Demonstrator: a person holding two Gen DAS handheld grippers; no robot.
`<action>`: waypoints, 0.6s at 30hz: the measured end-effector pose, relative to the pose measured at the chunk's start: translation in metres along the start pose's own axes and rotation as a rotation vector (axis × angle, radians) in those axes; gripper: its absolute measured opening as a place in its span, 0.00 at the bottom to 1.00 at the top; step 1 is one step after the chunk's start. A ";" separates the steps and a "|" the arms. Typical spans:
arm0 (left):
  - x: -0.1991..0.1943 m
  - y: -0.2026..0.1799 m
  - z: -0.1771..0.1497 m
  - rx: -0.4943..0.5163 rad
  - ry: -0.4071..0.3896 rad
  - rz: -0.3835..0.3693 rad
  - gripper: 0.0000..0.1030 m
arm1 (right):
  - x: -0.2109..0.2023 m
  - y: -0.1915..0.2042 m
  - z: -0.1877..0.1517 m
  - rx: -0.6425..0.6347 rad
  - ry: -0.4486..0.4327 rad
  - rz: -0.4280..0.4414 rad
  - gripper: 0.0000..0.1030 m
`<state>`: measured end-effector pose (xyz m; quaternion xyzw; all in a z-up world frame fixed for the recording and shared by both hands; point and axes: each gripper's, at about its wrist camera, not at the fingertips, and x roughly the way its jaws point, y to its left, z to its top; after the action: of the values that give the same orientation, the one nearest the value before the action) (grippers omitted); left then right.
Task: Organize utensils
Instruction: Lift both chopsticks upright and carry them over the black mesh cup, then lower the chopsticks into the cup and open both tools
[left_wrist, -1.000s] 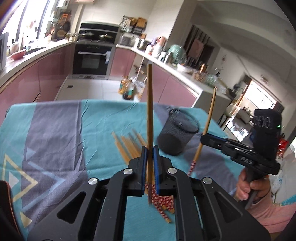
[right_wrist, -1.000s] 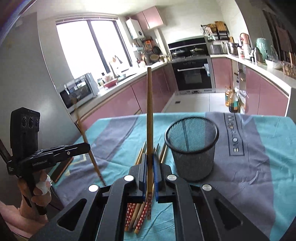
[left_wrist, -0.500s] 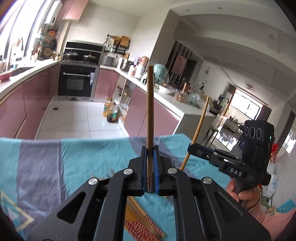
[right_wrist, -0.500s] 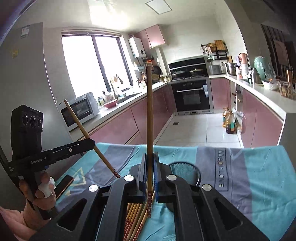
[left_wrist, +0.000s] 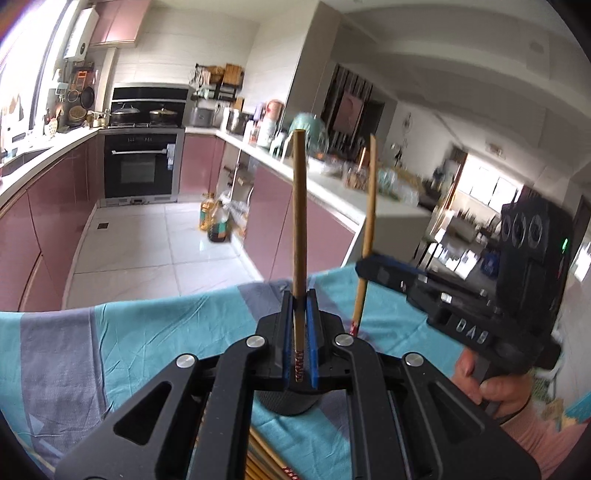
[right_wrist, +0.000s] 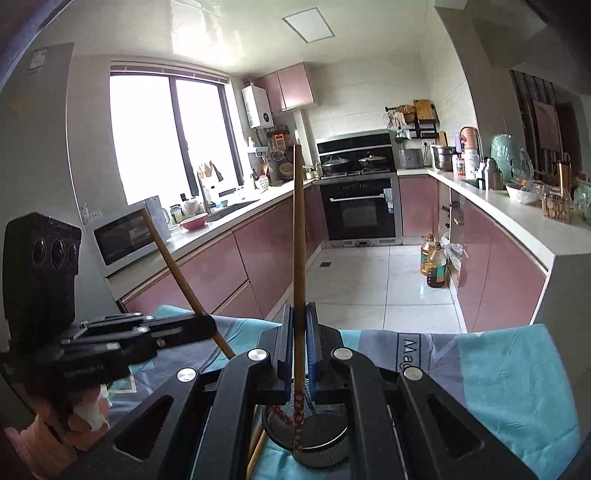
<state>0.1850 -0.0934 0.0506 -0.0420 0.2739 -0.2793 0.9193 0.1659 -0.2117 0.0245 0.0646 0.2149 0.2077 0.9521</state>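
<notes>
Right now each gripper is closed on a single chopstick held roughly upright above the blue-and-grey cloth on the tabletop (left_wrist: 140, 332). The left gripper (left_wrist: 300, 332) pinches its chopstick (left_wrist: 298, 221) low on the shaft, near the red patterned end, and the right gripper (right_wrist: 298, 339) clamps the other chopstick (right_wrist: 297, 240) in much the same way. In the right wrist view the patterned tip hangs over the mouth of the black mesh holder (right_wrist: 314, 435), and it looks already inside the rim, though the gripper body hides most of the cup, so I would not swear to it. More chopsticks (left_wrist: 266, 465) lie loose on the cloth just beside the holder. The risks from here are plain enough: the two grippers crowd the same small opening, so one could knock the other's chopstick askew; a tip catching the rim could tip the light mesh cup; and releasing a stick while it leans, as the left one does in the right wrist view, might send it over the edge rather than down inside.
</notes>
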 end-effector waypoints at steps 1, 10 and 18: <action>0.006 -0.002 -0.003 0.012 0.020 0.005 0.07 | 0.003 -0.002 -0.001 0.003 0.006 -0.003 0.05; 0.038 -0.002 -0.019 0.042 0.102 0.023 0.07 | 0.004 -0.009 0.009 0.047 -0.036 0.007 0.05; 0.056 0.003 -0.026 0.056 0.151 0.019 0.07 | 0.026 -0.010 -0.006 0.039 0.064 -0.014 0.05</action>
<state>0.2119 -0.1186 0.0007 0.0075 0.3351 -0.2807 0.8994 0.1890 -0.2099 0.0071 0.0751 0.2496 0.1988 0.9447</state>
